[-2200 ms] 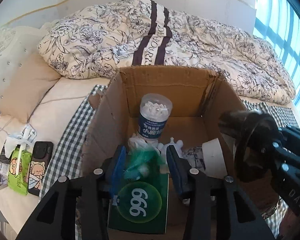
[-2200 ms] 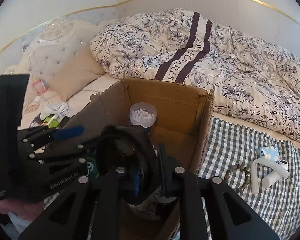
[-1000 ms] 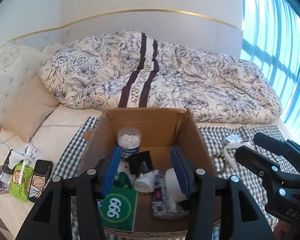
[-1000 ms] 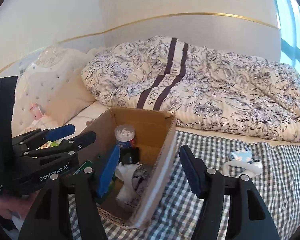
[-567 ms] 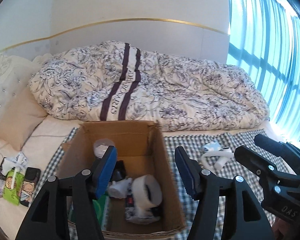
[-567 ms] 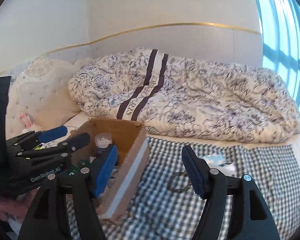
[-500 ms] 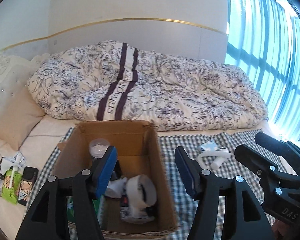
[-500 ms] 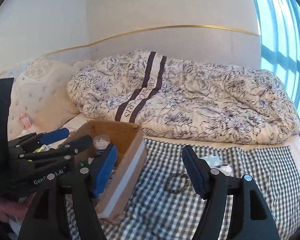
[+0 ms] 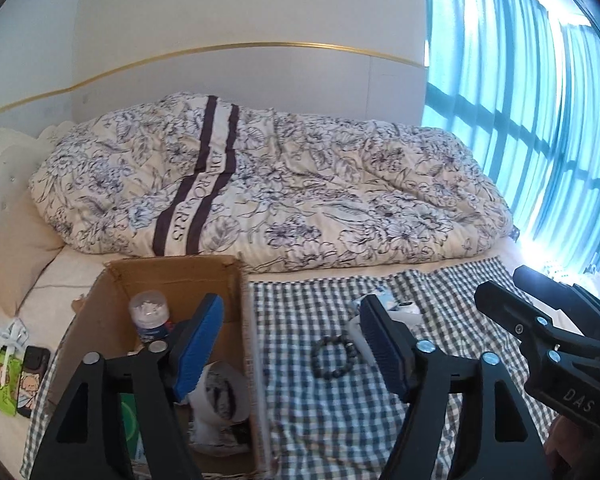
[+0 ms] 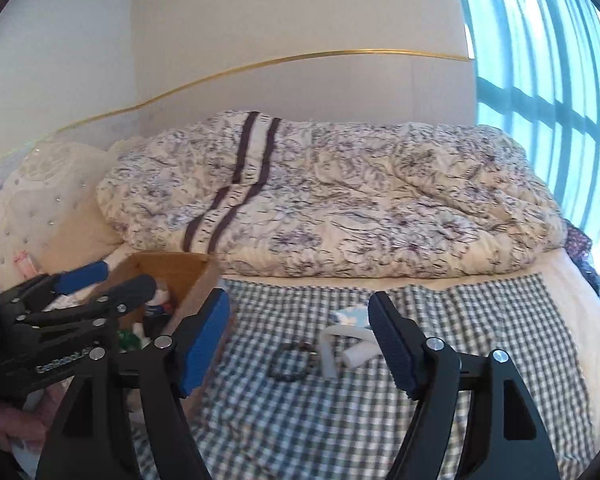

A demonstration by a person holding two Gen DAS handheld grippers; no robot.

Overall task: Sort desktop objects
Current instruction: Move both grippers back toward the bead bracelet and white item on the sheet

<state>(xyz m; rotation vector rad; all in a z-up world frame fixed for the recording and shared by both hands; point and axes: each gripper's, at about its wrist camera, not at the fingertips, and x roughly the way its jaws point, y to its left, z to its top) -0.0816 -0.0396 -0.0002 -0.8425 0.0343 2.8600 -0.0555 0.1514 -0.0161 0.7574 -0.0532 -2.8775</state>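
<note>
I have let go of the green box and the dark item and pulled both grippers up and back out of the cardboard box. My left gripper and right gripper now gape wide, swung right over the checked cloth toward the bead bracelet.

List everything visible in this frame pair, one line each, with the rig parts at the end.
cardboard box: one, brown, left on the checked cloth
cotton swab jar: one, clear with blue label, in the box
tape roll: one, white, in the box
green packet: one, in the box
bead bracelet: one, dark, on the cloth
white device: one, beside the bracelet
checked cloth: one, dark and white, on the bed
quilt: one, floral, behind
phone: one, left of the box
left gripper: open, empty
right gripper: open, empty
</note>
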